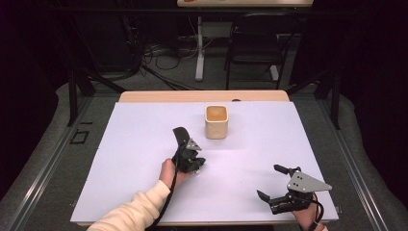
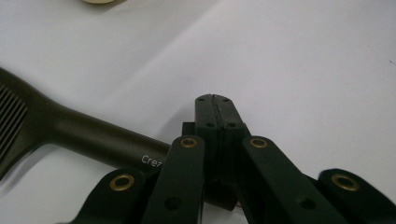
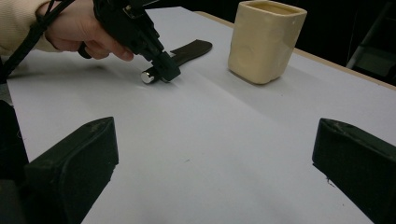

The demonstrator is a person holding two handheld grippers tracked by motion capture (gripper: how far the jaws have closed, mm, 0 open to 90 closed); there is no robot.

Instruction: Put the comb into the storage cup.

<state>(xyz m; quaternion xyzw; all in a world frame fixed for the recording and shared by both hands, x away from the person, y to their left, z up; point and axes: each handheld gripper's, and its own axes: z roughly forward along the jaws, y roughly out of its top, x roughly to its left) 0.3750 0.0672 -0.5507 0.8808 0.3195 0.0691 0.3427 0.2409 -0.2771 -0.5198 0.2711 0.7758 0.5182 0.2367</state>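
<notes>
Claw on the left [image 1: 188, 155] sits near the middle of the white-covered desk [image 1: 134, 144], its black jaws pressed together on the handle of a long dark slotted spatula [image 1: 181, 136]. The left gripper view shows the spatula [image 2: 88, 135] running from between the jaws out to the left, its slotted head cut off at the frame edge and pale lettering on the handle partly covered by the claw [image 2: 215, 105]. From the right gripper view, the silvery butt end of the handle pokes out just beside the left claw [image 3: 161, 65], and the flat blade lies on the desk beyond it, pointing toward the far side.

Right claw [image 1: 274, 185] hovers over the near right corner of the desk, well apart from the spatula, jaws spread wide with nothing between them.

Cream-coloured square ceramic cup [image 1: 216, 121] stands upright further back, near the spatula's far tip but not touching it. Nothing lies between cup and spatula. Whether the cup holds anything is hard to make out.
</notes>
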